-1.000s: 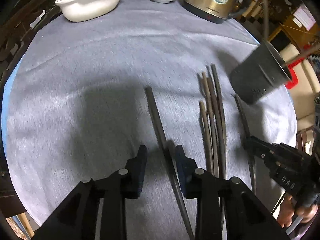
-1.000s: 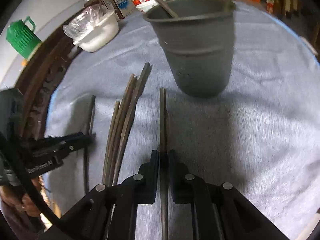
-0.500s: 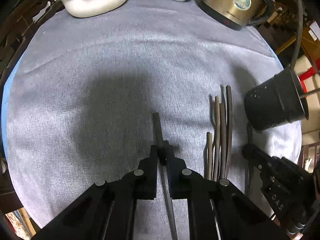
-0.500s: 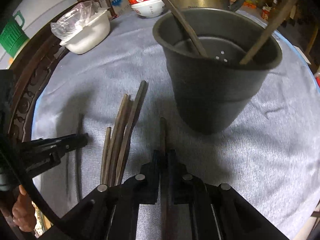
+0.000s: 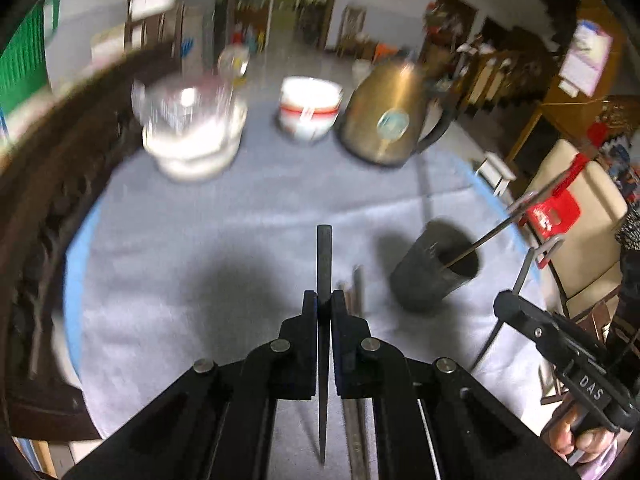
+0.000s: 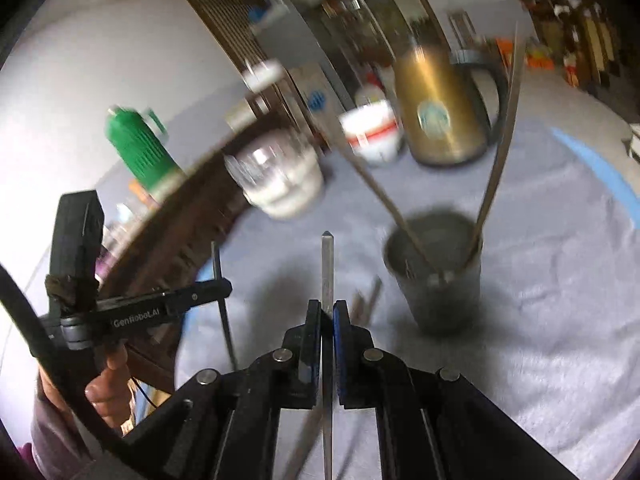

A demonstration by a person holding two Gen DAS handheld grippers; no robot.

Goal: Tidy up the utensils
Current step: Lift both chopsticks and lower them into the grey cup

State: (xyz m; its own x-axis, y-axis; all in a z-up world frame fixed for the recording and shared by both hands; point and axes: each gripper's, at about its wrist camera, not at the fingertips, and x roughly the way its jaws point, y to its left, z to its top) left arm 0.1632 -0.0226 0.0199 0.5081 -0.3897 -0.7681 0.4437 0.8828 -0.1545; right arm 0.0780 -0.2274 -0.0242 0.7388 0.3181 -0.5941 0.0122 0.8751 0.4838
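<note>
My left gripper (image 5: 324,300) is shut on a dark chopstick (image 5: 324,256), held above the grey cloth and pointing away from me. My right gripper (image 6: 327,308) is shut on a second chopstick (image 6: 327,264), also lifted. Right of both stands the dark utensil cup (image 6: 440,280) with two chopsticks leaning in it; it appears as the cup (image 5: 436,276) in the left wrist view. Several loose chopsticks (image 5: 356,288) lie on the cloth between the grippers and the cup. Each view shows the other gripper from the side: the right gripper (image 5: 516,304) and the left gripper (image 6: 224,286).
At the back of the round table stand a gold kettle (image 5: 384,120), a red-and-white bowl (image 5: 310,108) and a white dish (image 5: 192,136) covered with plastic. A green jug (image 6: 136,148) sits beyond a dark carved chair back (image 5: 40,216) on the left. Both views are motion-blurred.
Both grippers closed on a chopstick that lay on the cloth and raised it. Both views have risen and tilted up, so the far room now shows.
</note>
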